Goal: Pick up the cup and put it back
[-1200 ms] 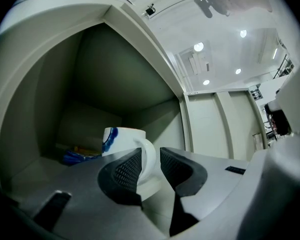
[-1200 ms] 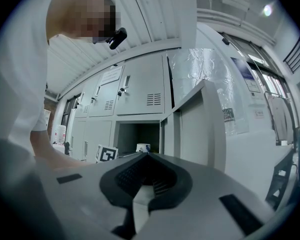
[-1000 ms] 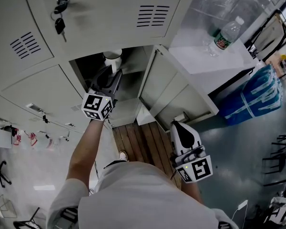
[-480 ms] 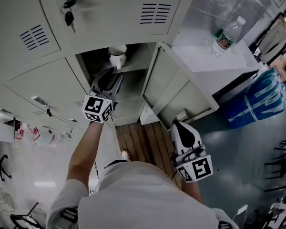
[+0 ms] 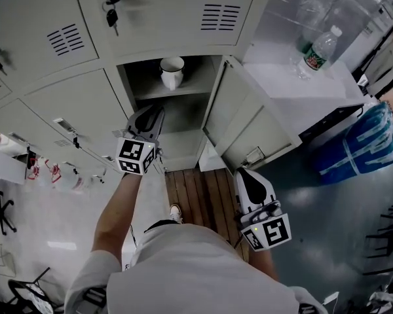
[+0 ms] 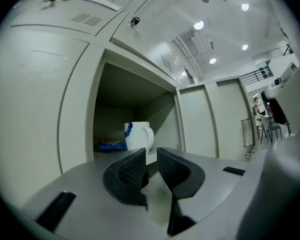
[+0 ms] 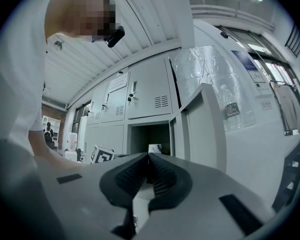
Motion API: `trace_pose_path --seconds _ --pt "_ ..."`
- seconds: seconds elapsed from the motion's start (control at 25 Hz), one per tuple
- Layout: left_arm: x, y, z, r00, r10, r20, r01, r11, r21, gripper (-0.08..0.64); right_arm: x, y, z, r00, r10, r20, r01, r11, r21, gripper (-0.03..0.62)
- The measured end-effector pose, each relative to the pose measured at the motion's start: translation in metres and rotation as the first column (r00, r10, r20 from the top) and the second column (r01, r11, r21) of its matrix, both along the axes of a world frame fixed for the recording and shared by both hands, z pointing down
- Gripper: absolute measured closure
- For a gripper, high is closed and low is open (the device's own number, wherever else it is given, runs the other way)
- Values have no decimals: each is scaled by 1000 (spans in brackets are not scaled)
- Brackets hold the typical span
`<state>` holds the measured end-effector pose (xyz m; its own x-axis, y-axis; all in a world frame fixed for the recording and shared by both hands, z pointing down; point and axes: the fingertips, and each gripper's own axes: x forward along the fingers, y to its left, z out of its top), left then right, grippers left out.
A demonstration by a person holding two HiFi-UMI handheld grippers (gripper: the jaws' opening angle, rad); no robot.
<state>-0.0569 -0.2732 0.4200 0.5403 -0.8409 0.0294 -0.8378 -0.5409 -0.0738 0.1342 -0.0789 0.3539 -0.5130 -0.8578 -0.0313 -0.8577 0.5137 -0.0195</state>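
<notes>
White handled cup with a blue mark [image 5: 172, 72] stands upright on the upper shelf [image 5: 195, 85] of the open grey metal locker [image 5: 144, 77], toward the shelf's front; a clumsy nudge there could, I judge, tip it off. The locker's swung-out door [image 5: 239, 120] hangs just beside the right gripper [image 5: 247, 177], whose fingers are pressed together on nothing, so a careless swing might knock it. The left gripper [image 5: 150, 115] points at the cup from well short of it. Its fingers have just been closing to a narrow gap with nothing between, too narrow to take the cup unless reopened.
</notes>
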Motion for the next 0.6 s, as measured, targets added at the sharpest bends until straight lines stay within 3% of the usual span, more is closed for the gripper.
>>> trace_pose_path --seconds 0.2,0.6 --pt "-15 22 -11 999 -33 9 33 999 37 515 -5 4 0 998 -41 37 42 999 -8 575" --pt "-53 68 -30 997 -79 6 78 995 64 537 -17 2 1 995 -97 34 97 995 -4 575"
